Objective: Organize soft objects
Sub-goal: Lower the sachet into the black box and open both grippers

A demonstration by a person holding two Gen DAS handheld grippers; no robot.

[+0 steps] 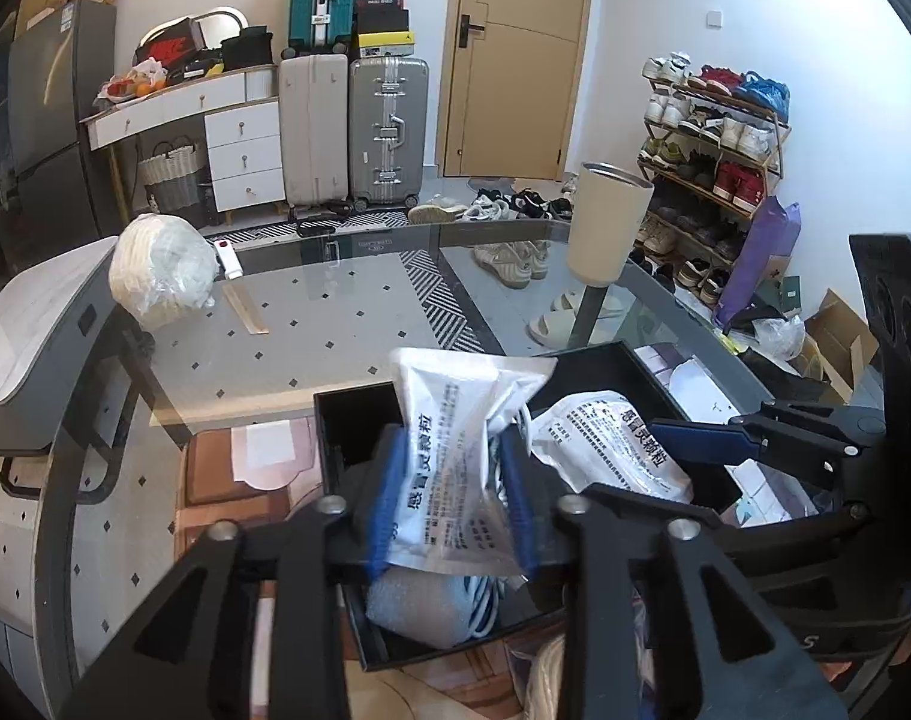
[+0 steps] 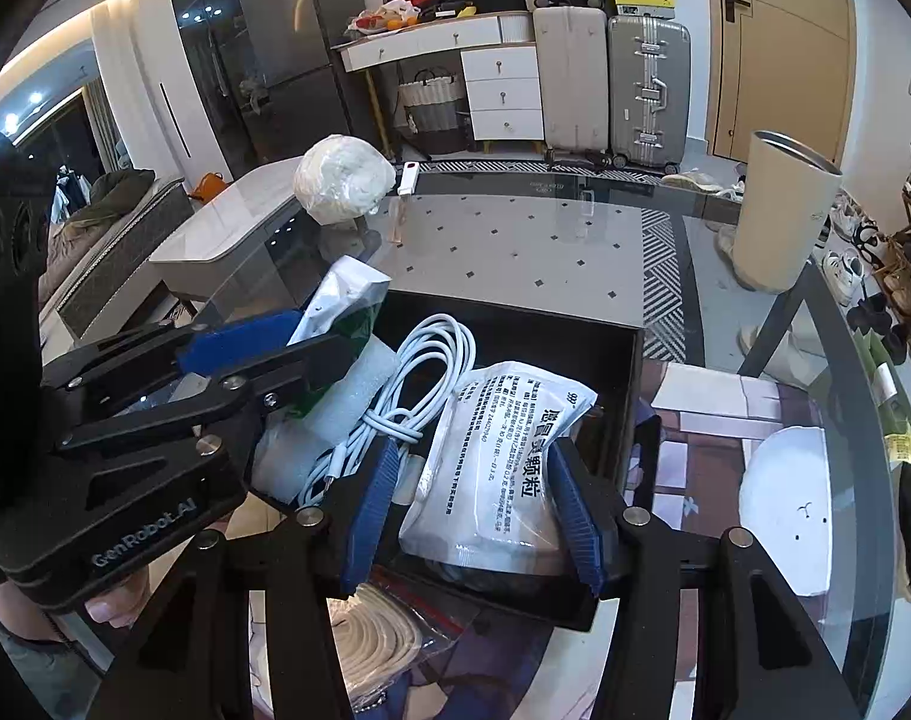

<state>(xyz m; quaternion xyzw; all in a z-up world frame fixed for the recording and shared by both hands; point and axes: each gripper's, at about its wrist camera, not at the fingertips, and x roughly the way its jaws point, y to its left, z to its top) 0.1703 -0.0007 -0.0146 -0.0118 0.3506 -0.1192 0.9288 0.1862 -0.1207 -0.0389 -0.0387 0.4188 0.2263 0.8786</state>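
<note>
Room: suitcases (image 1: 353, 126), a white drawer unit (image 1: 239, 144) and a shoe rack (image 1: 713, 138) stand behind a round glass table (image 1: 347, 300)
Table: a cream tumbler (image 1: 605, 222) and a bagged white bundle (image 1: 158, 276) sit well apart near its far edge
Black box (image 2: 611, 360): at the near edge, holding a coiled white cable (image 2: 407, 384) and foam
Left gripper (image 1: 455, 504): jaws part-way apart around an upright white sachet (image 1: 455, 438); whether the blue pads (image 1: 389, 498) press it, I cannot tell
Right gripper (image 2: 473, 510): over the box, straddling a second printed sachet (image 2: 503, 468) that lies inside, with its pads looking slack beside it
</note>
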